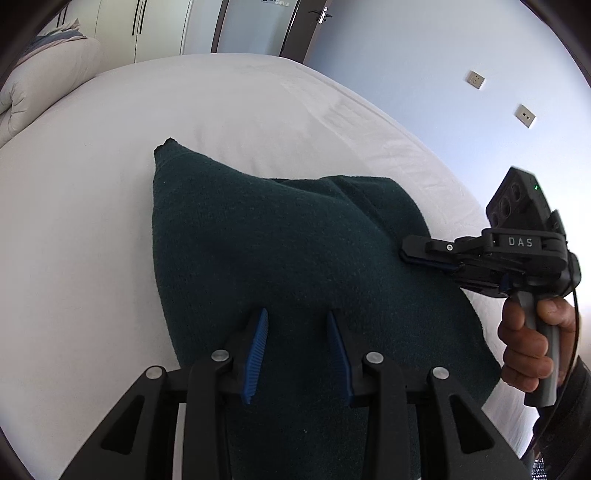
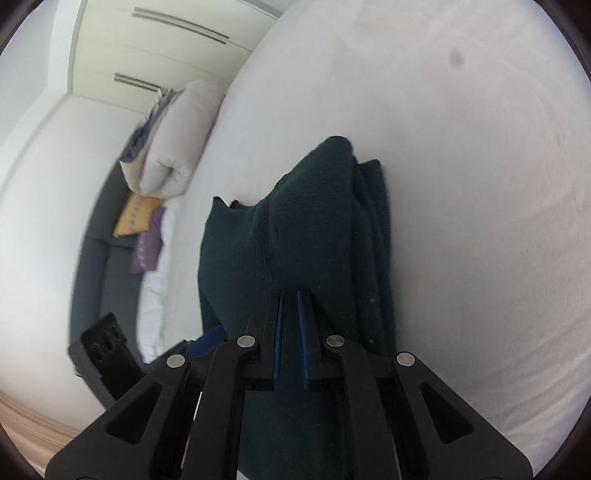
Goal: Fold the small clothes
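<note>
Item: dark green knit garment, partly folded, lying on white bed, one layer raised and tented toward far corner, further layers stacked along right edge in right wrist view.

Left gripper: jaws part open, blue pads spread over near part of cloth, nothing seen pinched between them; contact with fabric under the tips not certain.

Right gripper: jaws all but closed, narrow strip of green cloth showing between the pads, apparently a pinch on the garment's right-hand edge; same gripper seen from left wrist view at cloth's right side, held by person's hand on grey handle.

Step in hand, as judged: carrying the pinched edge across to make next fold.

Handling notes:
- Keep right pinch firm; thick, springy knit likely to slip from a shallow bite.
- Close left jaws on matching near edge, or press down as anchor, before drawing across.
- Lift only enough to clear lower layers; avoid dragging whole stack over sheet.
- Lay edge to edge, then smooth the tented ridge flat.

Also present: folded duvet at bed's far end; wardrobe doors beyond.
</note>
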The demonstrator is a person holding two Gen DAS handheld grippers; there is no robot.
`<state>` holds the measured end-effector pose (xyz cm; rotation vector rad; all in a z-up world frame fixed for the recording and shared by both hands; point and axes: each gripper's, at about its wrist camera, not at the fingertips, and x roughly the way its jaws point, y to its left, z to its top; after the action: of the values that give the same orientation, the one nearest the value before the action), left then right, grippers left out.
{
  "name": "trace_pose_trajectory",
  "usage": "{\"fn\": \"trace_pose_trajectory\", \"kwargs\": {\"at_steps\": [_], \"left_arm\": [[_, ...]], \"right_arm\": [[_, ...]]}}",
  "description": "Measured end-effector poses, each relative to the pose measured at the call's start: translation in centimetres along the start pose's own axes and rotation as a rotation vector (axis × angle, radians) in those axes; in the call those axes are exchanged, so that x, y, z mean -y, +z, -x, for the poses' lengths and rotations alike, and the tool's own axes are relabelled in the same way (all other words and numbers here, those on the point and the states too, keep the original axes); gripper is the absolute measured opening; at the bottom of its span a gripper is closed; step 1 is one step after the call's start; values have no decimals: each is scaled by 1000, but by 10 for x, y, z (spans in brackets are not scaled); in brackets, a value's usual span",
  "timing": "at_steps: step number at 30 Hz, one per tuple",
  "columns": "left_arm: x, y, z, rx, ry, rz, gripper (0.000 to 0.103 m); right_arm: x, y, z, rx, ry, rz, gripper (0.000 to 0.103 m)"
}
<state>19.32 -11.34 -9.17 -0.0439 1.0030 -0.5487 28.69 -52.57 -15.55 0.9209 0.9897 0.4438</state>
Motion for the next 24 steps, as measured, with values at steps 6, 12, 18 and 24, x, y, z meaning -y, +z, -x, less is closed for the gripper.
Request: {"fn": "trace_pose_trajectory", "kwargs": {"at_steps": [6, 12, 18, 24], "left_arm": [[-59, 3, 44, 103, -149, 262, 61], [-74, 1, 49, 98, -475, 376, 62], [-72, -13, 8, -5, -569, 409, 67], [-82, -24, 25, 19, -587, 389, 66]], "right_arm": [[29, -8, 54, 115, -97, -19, 22], [5, -16, 88, 225, 76, 19, 78], [-21, -14, 52, 119, 163, 40, 78], [5, -22, 37, 79, 51, -9, 78]]}}
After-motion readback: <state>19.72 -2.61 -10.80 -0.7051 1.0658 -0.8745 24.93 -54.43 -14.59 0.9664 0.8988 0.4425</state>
